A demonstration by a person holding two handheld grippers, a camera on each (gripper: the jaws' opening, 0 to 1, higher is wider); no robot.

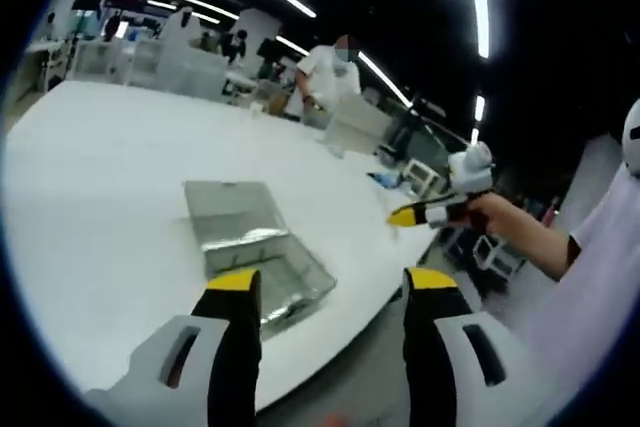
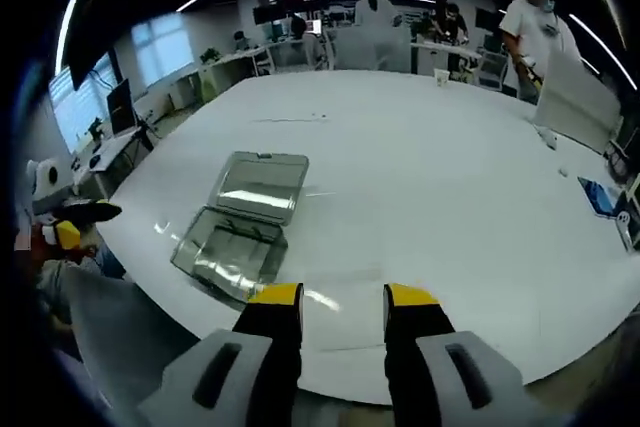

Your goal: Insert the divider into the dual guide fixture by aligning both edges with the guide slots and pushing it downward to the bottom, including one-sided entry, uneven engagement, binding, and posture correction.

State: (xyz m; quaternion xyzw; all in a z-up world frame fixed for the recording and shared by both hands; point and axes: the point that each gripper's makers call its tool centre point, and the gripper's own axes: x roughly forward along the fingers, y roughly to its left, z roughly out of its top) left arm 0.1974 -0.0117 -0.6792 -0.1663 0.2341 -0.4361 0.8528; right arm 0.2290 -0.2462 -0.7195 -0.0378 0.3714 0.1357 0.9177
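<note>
A clear plastic case (image 1: 255, 247) lies open on the white table (image 1: 110, 177), its lid folded flat beyond the tray. My left gripper (image 1: 332, 285) hovers over the table's near edge, just right of the case, open with nothing between its yellow-tipped jaws. The right gripper (image 1: 420, 214) enters from the right, held by a hand, off the table edge. In the right gripper view the same case (image 2: 238, 225) lies ahead and to the left. My right gripper (image 2: 343, 297) stands open and empty above the table's front edge. The left gripper (image 2: 68, 232) shows at the far left.
A person in a white shirt (image 1: 325, 75) stands at the table's far side beside white partitions (image 2: 575, 87). Small blue items (image 2: 598, 197) lie near the right edge of the table. Desks and monitors (image 2: 115, 107) line the room beyond.
</note>
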